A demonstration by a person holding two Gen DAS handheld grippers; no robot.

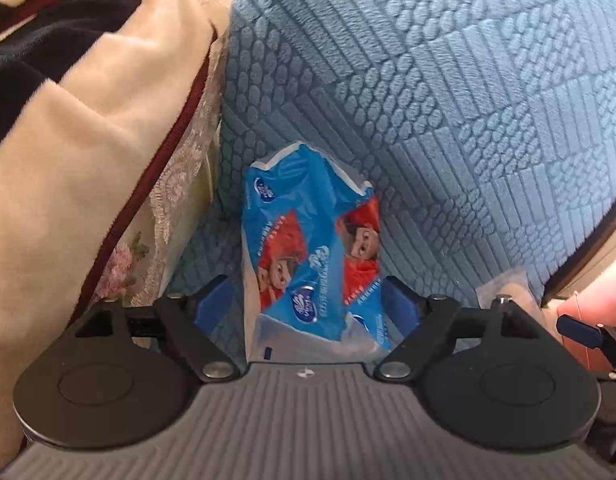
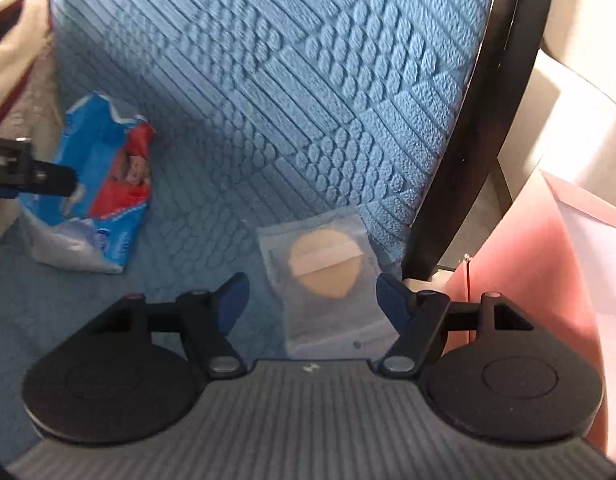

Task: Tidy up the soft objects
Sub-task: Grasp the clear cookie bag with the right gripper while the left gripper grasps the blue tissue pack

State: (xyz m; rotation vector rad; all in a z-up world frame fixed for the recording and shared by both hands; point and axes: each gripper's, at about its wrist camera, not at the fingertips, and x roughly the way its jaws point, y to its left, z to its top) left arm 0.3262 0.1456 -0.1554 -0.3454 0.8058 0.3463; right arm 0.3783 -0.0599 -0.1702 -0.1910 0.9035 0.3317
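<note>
The left gripper (image 1: 308, 300) is pointing straight at the tissue pack (image 1: 312, 248), which is lying on the blue textured cushion (image 1: 448, 100); the pack's long axis is running directly away from the fingers (image 1: 212, 304), which are spread wide and flanking its near end without clamping it; closing them would likely pinch the pack across its narrow width. To the pack's right, the right gripper (image 2: 312, 300) is hovering over the clear pouch (image 2: 328, 276), which is holding a round beige pad (image 2: 324, 264); its fingers are likewise released, one on either side of the pouch; each hand is nearest its own item. The tissue pack's far end is torn open; its contents cannot be made out. Left of the pack, a beige blanket (image 1: 88, 140) is bunching up.
</note>
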